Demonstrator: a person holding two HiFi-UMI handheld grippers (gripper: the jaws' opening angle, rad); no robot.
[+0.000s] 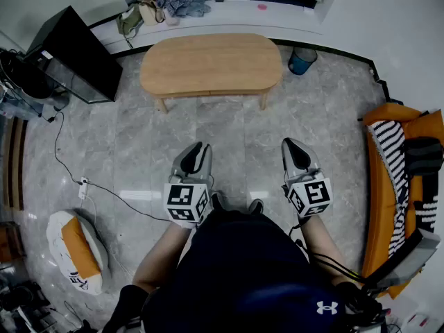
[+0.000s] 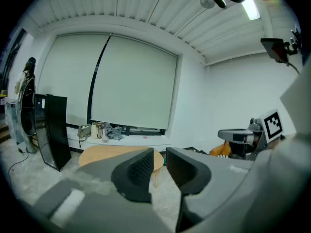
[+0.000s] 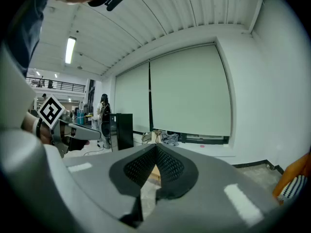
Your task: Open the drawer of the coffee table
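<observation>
The coffee table (image 1: 211, 64) is a light wooden oval standing across the marble floor, well ahead of both grippers. Its front edge (image 1: 211, 93) looks flush, and I cannot make out a drawer pulled out. My left gripper (image 1: 198, 150) hovers over the floor short of the table, its jaws a little apart with nothing between them; in the left gripper view the table (image 2: 102, 155) lies beyond the left gripper (image 2: 159, 163). My right gripper (image 1: 291, 146) is level with it on the right, shut and empty. In the right gripper view a sliver of table (image 3: 154, 175) shows under the right gripper (image 3: 155, 160).
A black cabinet (image 1: 76, 54) stands left of the table and a blue bin (image 1: 302, 61) at its right end. Bags and clothes (image 1: 166, 7) lie on the ledge behind. An orange sofa (image 1: 399, 116) lines the right side. A cable with a power strip (image 1: 83, 186) and a cushion (image 1: 76, 248) lie at the left.
</observation>
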